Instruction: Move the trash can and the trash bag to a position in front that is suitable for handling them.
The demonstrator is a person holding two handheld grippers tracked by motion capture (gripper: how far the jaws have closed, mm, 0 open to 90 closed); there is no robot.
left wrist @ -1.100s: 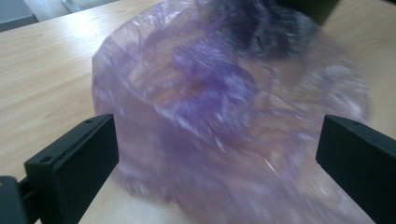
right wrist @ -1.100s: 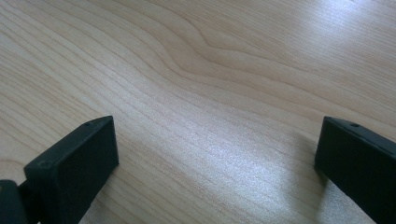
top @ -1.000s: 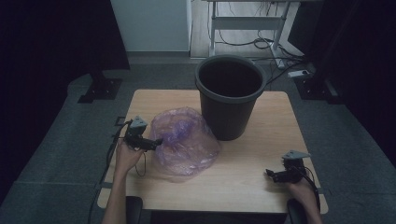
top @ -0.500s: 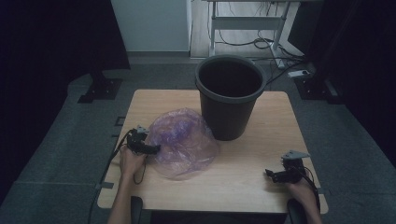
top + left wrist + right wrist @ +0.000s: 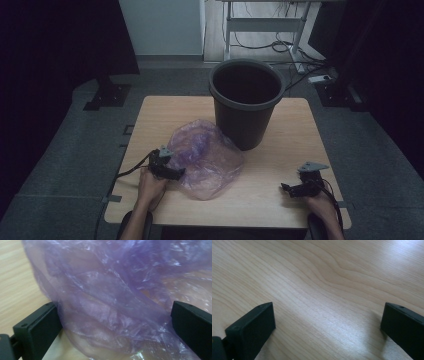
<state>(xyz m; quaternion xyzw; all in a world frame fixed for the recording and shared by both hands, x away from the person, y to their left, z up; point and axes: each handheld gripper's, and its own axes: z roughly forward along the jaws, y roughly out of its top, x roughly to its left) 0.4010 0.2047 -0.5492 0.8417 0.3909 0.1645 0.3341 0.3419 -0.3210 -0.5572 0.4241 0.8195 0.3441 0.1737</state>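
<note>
At the near edge of the pale wooden table [image 5: 280, 145], whose grain runs in long wavy lines, two forearms come in from the bottom of the high view, cut off at the frame. The right hand [image 5: 320, 202] rests near the near right corner, holding the right gripper [image 5: 286, 188] low over the board with its tips pointing left; a grey three-cornered plate stands on top of it. In the right gripper view its two black, blocky jaws stand wide apart with nothing but bare wood between them.

The left hand [image 5: 150, 182] sits at the near left, its left gripper [image 5: 181, 173] pointing right into the near left edge of the bag; a dark cable loops away from it towards the left edge of the table. In the left gripper view the jaws are spread wide, and the thin film fills the gap between them, lying against the left jaw; whether it touches the right jaw is hard to make out.

The plastic bag [image 5: 207, 157] is translucent, purple-tinted, crinkled and glossy, lying in a loose rounded heap at mid table.

Just beyond it, to the right, stands a dark, round plastic bucket [image 5: 246, 107], upright, tapering downward, with a thick rolled rim. Its inside is too dark to see into.
</note>
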